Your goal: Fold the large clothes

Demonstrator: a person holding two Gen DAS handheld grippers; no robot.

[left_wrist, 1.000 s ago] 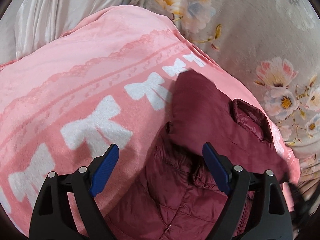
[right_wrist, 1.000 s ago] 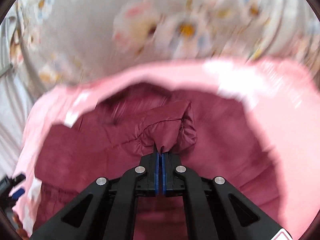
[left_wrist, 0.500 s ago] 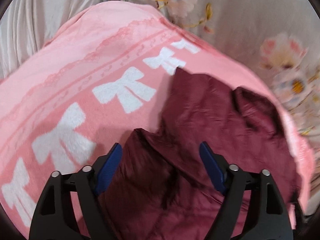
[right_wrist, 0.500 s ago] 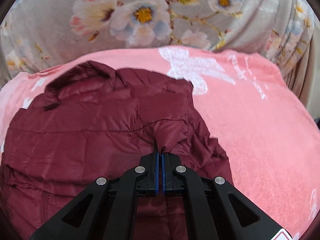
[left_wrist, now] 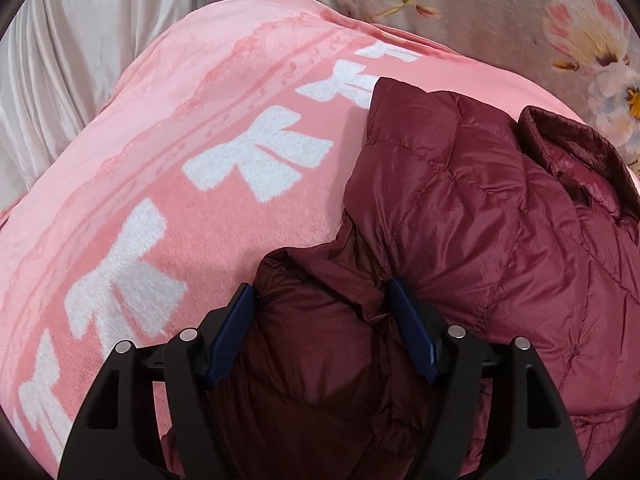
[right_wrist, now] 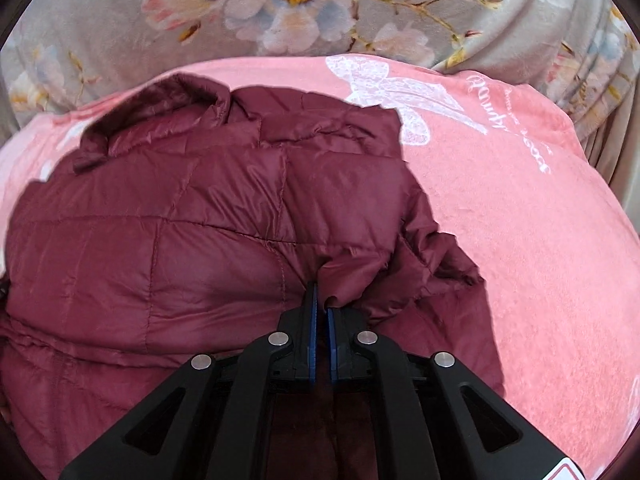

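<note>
A maroon quilted puffer jacket (left_wrist: 500,216) lies on a pink blanket (left_wrist: 160,168) with white bows. Its collar is at the far right in the left wrist view and at the upper left in the right wrist view (right_wrist: 160,120). My left gripper (left_wrist: 324,304) is open, its blue pads on either side of a bunched fold of the jacket. My right gripper (right_wrist: 321,300) has its jaws nearly together, a slim gap between the pads, pinching a fold of the jacket (right_wrist: 180,240) at its right edge.
A grey floral bedcover (right_wrist: 300,8) lies behind the pink blanket (right_wrist: 520,200). A pale satin sheet (left_wrist: 72,60) hangs at the upper left in the left wrist view. The blanket bears white script lettering (right_wrist: 516,128) at the right.
My left gripper has come down over the jacket's left side, jaws narrowing around a fold. My right gripper has laid its fold down, and a small gap has opened between its pads.
</note>
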